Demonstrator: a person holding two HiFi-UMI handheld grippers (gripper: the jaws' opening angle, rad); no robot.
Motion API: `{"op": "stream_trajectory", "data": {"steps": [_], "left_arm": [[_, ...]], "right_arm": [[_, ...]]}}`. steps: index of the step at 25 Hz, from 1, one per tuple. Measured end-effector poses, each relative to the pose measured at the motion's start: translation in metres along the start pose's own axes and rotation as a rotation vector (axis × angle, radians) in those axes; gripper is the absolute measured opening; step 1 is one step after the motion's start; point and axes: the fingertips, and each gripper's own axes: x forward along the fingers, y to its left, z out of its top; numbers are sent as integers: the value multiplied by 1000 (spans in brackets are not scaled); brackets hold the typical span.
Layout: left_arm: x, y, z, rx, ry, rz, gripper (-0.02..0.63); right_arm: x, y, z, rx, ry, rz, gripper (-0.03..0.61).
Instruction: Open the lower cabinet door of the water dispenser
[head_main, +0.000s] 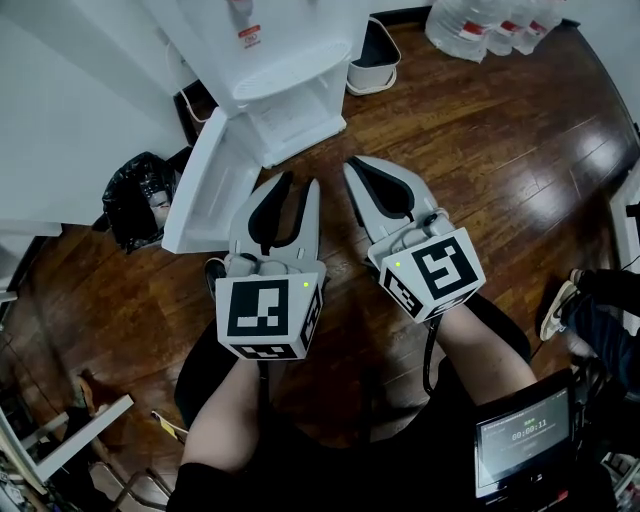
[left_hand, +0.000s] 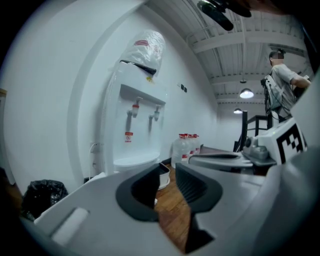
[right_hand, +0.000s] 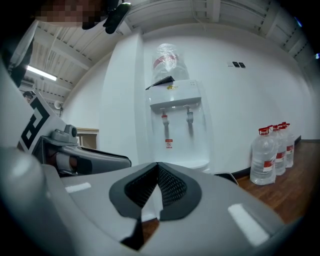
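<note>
the water dispenser (head_main: 280, 70) stands ahead of me, its lower cabinet door (head_main: 200, 190) swung out to my left, a bag (head_main: 135, 200) just left of that door. my left gripper (head_main: 298, 185) and right gripper (head_main: 352, 170) sit side by side before it; a tub (head_main: 375, 50) and water bottles (head_main: 480, 25) lie to its right.

- In front of the water dispenser (head_main: 275, 70) we see bare wooden floor (head_main: 470, 160), open to pass over.
- Its lower cabinet door (head_main: 205, 185) stands swung out at the dispenser's front left, barring that side.
- A black bag (head_main: 135, 200) sits left of the dispenser, beyond the door.
- A white bin (head_main: 370, 78) stands just right of the dispenser, with water bottles (head_main: 490, 25) farther right.
</note>
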Motion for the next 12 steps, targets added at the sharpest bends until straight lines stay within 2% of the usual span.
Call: {"op": "stream_trajectory", "data": {"steps": [12], "left_arm": [[0, 8, -8, -6, 23, 19, 121]], "right_arm": [[2, 9, -1, -7, 5, 24, 5]]}}
